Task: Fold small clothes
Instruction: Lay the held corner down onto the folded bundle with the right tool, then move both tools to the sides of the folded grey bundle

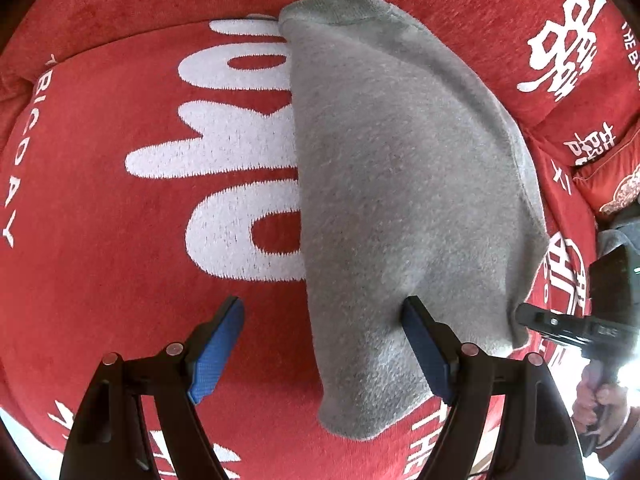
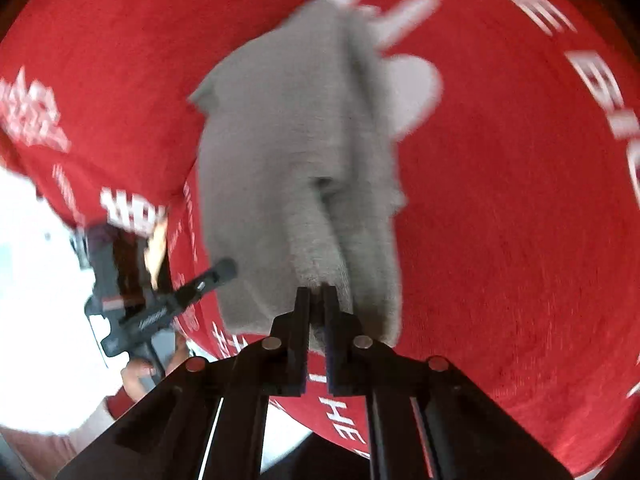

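Right gripper (image 2: 316, 292): pinched the grey garment (image 2: 296, 152) by a thin bunch of edge — could slip free.
Left gripper (image 1: 324, 344): spread, gripping nothing — cloth unpinned, fold might drag askew.

Right wrist view: motion blur smears the white lettering (image 2: 592, 76) on the red blanket (image 2: 500, 220), leaving it unreadable. Left wrist view: the grey garment (image 1: 400, 168) hides the right part of the large white letters (image 1: 224, 152) at centre left; the right frame edge cuts off the hand (image 1: 600, 404) at lower right.
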The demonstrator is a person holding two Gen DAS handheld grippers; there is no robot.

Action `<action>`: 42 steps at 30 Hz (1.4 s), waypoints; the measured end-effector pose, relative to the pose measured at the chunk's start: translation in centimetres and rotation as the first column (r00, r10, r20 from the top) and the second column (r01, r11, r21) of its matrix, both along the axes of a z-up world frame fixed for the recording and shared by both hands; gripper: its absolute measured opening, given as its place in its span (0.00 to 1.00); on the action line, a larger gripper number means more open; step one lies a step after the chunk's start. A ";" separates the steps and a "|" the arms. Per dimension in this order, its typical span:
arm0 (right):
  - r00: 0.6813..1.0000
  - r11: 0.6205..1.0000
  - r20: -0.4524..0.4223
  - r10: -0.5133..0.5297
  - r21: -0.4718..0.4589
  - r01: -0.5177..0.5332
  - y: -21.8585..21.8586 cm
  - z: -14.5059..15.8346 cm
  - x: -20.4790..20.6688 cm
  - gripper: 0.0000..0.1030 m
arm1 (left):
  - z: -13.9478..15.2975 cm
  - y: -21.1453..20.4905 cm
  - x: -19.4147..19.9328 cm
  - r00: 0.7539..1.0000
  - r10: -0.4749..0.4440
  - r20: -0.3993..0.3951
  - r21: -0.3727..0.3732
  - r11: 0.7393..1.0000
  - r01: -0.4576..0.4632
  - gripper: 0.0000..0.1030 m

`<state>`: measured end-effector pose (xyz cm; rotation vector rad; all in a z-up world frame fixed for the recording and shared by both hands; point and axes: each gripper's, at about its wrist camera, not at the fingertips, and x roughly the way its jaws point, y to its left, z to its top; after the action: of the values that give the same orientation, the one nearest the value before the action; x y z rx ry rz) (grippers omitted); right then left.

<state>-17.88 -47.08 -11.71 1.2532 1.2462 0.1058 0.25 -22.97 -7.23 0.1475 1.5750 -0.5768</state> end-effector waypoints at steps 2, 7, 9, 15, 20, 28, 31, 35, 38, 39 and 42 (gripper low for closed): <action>0.998 0.998 -0.037 -0.057 0.015 0.058 -1.0 -1.5 -1.8 0.06 | 0.2 0.0 0.0 1.000 0.002 0.000 -0.001 1.000 -0.002 0.79; 0.992 0.994 -0.103 -0.078 -0.087 0.069 -3.6 -0.6 -3.7 0.12 | 0.3 0.5 -0.3 1.000 0.003 0.006 0.002 1.000 -0.003 0.79; 0.992 0.994 -0.098 -0.077 -0.081 0.070 -4.3 0.2 -4.2 0.12 | 0.4 0.7 -0.3 1.000 0.006 0.010 0.005 1.000 -0.006 0.79; 0.997 0.995 -0.049 -0.059 -0.079 0.055 -3.1 2.1 -3.4 0.54 | 0.7 1.1 -0.5 1.000 0.013 0.025 0.016 1.000 -0.014 0.79; 1.000 0.996 -0.020 -0.024 -0.082 0.022 -2.0 2.7 -1.3 0.54 | 0.8 1.2 -0.7 0.999 0.015 0.035 0.025 1.000 -0.015 0.79; 1.000 0.994 -0.004 -0.026 -0.108 0.026 -3.2 3.3 -0.2 0.60 | 1.0 0.9 -1.3 0.998 0.006 0.058 0.045 0.999 -0.009 0.79; 1.000 0.993 -0.004 -0.030 -0.114 0.030 -3.9 3.4 -0.1 0.61 | 1.1 0.5 -1.6 0.997 -0.011 0.077 0.064 0.998 0.006 0.79; 0.999 0.992 -0.003 -0.033 -0.118 0.032 -4.4 3.5 0.1 0.62 | 1.1 -0.4 -1.9 0.997 -0.019 0.073 0.081 0.997 0.013 0.79; 1.000 0.993 -0.005 -0.029 -0.117 0.029 -4.4 3.4 0.2 0.62 | 1.0 -1.2 -2.0 0.997 -0.025 0.075 0.092 0.996 0.018 0.79; 1.000 0.993 -0.006 -0.026 -0.116 0.025 -4.3 3.4 0.3 0.62 | 1.0 -1.3 -2.0 0.996 -0.028 0.083 0.094 0.995 0.020 0.79; 1.000 0.993 -0.009 -0.019 -0.116 0.018 -4.2 3.4 0.6 0.63 | 1.1 -1.8 -2.1 0.993 -0.028 0.112 0.117 0.993 0.015 1.00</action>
<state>-17.25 -51.33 -8.34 1.1661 1.2317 0.0131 -1.86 -24.75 -6.15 0.2804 1.4978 -0.4853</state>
